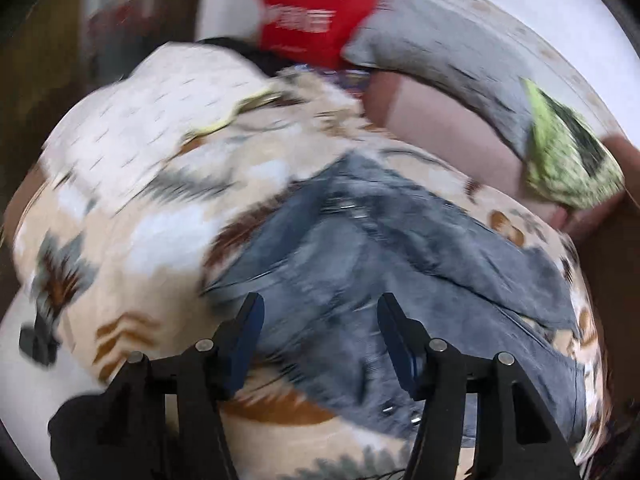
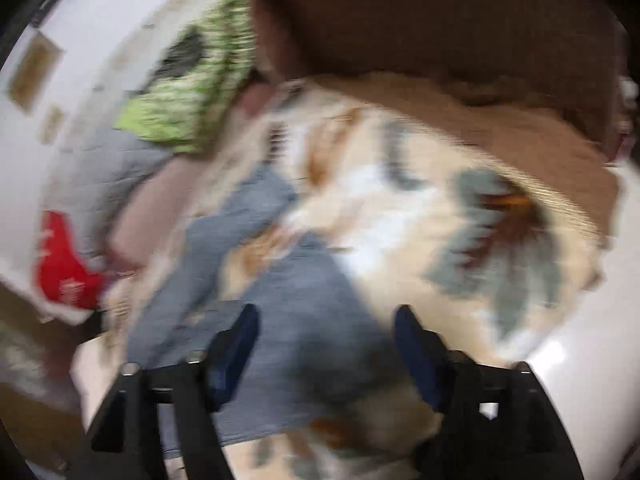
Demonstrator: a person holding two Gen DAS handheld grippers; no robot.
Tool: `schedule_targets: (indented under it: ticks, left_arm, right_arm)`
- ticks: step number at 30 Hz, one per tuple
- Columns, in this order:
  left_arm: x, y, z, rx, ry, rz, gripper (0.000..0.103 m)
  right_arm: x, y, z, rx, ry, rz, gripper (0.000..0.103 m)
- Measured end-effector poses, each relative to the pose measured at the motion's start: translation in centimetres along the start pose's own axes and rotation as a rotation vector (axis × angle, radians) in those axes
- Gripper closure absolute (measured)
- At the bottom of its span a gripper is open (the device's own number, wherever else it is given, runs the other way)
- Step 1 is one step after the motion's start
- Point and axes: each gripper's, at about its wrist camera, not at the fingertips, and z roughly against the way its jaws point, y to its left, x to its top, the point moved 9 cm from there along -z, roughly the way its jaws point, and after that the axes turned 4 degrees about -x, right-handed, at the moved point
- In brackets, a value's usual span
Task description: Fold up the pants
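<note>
On the bed lies a soft blanket (image 1: 132, 216) with cream, brown and blue-grey leaf shapes, and the blue jeans (image 1: 400, 256) are spread out on top of it. Both pictures are smeared and fuzzy.

In the left wrist view, the left gripper (image 1: 320, 336) sits above the jeans with its two fingers wide apart, and nothing is between them. Past the jeans there is a grey pillow (image 1: 440, 52), a green and black cloth (image 1: 568, 160) and a red bag (image 1: 316, 12). The red bag has white writing on it, but it is too blurry to read. A white cloth with little dashes (image 1: 156, 108) lies on the blanket to the left of the jeans.

In the right wrist view, the right gripper (image 2: 326, 344) is spread apart too and grips nothing. The jeans (image 2: 280, 300) lie under it and run up to the left. The blanket (image 2: 400, 220) fills the right side. The green and black cloth (image 2: 188, 100), the grey pillow (image 2: 100, 172) and the red bag (image 2: 64, 268) sit on the far left.
</note>
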Motion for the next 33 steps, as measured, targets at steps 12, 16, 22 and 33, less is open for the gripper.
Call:
schedule_targets:
  ticks: [12,16,22,33]
  left_arm:
    - [0.5,-2.2,-5.9,-0.056,0.126,-0.118,0.044]
    - [5.7,-2.6,-8.2,-0.053,0.084,-0.1,0.043]
    - [10.5,-3.6,-15.2,-0.021,0.091,-0.11,0.042]
    - [8.1,-3.3,-20.9,0.1,0.2,-0.215,0.042]
  right_arm:
    - [2.1,3.0,-6.2,0.049,0.172,0.031,0.024]
    - [7.4,5.0,-12.0,0.073,0.208,-0.066,0.025]
    - [11.3,4.2,-20.3,0.025,0.265,-0.2,0.047]
    - [12.5,6.3,-17.2,-0.225,0.081,0.146,0.08]
